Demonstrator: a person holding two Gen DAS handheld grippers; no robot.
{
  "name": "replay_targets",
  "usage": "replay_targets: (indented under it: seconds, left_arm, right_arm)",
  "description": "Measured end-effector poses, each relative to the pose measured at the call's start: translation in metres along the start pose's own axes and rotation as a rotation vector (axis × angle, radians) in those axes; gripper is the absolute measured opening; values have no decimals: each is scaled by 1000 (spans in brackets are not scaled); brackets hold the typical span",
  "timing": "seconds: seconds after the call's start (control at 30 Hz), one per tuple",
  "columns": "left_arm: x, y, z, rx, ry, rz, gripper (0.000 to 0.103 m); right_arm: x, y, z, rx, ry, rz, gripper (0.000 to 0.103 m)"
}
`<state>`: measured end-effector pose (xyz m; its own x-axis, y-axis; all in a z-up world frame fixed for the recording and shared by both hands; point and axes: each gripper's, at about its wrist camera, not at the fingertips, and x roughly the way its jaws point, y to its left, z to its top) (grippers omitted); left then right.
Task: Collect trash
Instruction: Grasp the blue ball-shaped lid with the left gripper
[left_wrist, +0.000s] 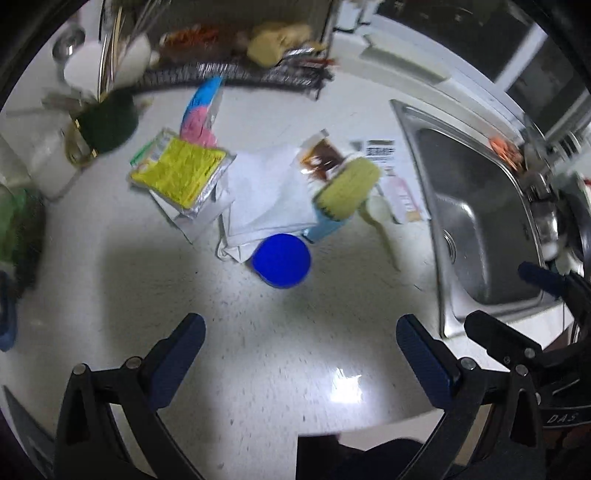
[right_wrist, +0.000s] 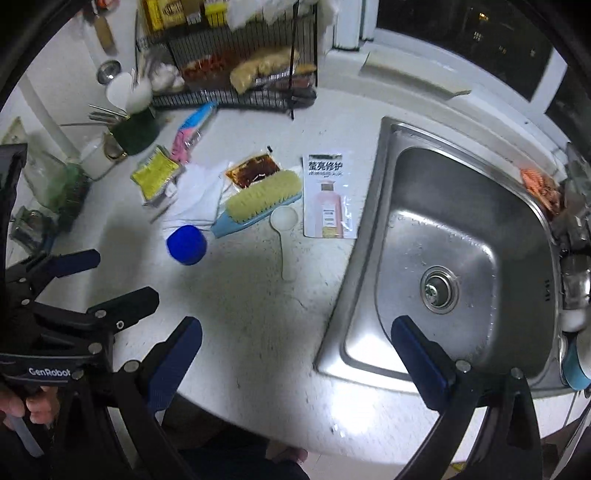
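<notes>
Litter lies mid-counter: a yellow packet, crumpled white tissue, a brown sauce sachet, a shampoo sachet, a pink-and-blue wrapper and a blue cap. My left gripper hovers open and empty, short of the cap. My right gripper hangs open and empty over the sink's near left corner.
A yellow-bristled brush and a white scoop lie among the litter. The steel sink fills the right. A wire rack and a dark green utensil cup stand at the back. A hand holds the left gripper.
</notes>
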<state>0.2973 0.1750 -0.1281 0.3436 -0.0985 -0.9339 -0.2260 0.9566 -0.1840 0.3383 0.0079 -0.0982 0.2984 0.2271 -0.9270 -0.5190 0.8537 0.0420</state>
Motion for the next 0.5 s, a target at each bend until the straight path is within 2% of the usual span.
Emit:
replay_targets:
  seconds: [0.27, 0.43, 0.5]
  left_arm:
    - [50, 21, 18, -60, 61, 41, 102]
    - [67, 20, 31, -62, 88, 53, 92]
    - [73, 16, 34, -43, 102, 65, 82]
  right_arm:
    - [52, -2, 24, 32, 112, 9, 102]
    - [64, -5, 32, 10, 146, 8, 102]
    - [69, -6, 38, 5, 154, 7, 102]
